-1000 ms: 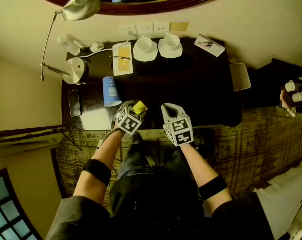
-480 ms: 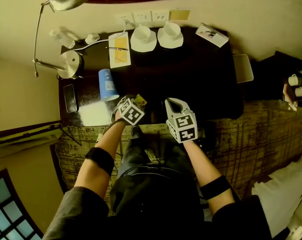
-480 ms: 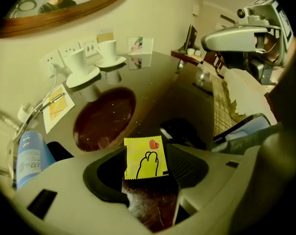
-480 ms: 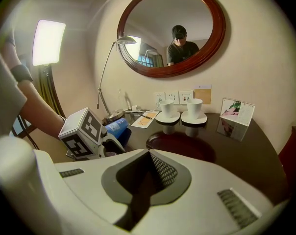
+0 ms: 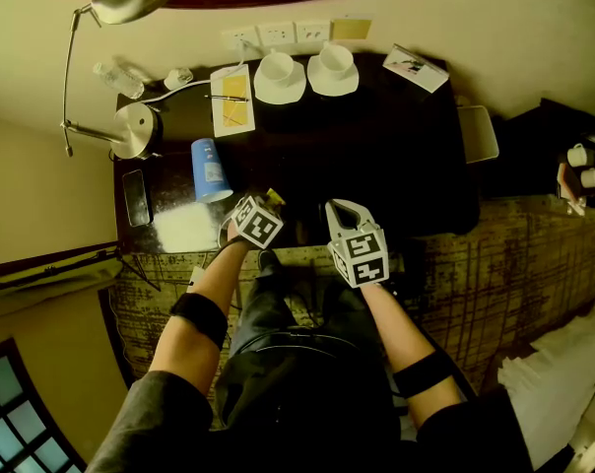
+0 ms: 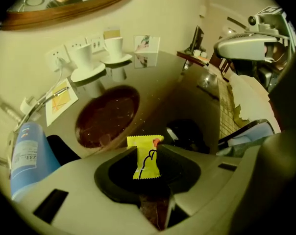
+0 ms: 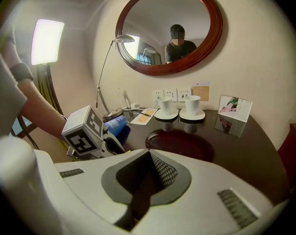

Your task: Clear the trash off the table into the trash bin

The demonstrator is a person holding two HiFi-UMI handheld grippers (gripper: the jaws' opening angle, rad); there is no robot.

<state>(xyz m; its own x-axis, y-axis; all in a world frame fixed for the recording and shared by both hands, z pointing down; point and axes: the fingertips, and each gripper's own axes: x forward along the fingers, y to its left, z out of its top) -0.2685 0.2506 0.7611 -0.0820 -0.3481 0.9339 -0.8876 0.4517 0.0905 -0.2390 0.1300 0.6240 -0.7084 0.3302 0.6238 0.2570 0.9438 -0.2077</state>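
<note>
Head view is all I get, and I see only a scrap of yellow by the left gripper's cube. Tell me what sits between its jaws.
Observer: The left gripper has a small yellow wrapper between its jaws. They have just been closing and press on it from both sides.
Operator: Report how much of it is caught.
Observer: Its crimped far end sticks out past the jaw tips; the rest lies inside the gap.
Operator: Now check the right gripper.
Observer: The right gripper has its jaws together with nothing between them.
</note>
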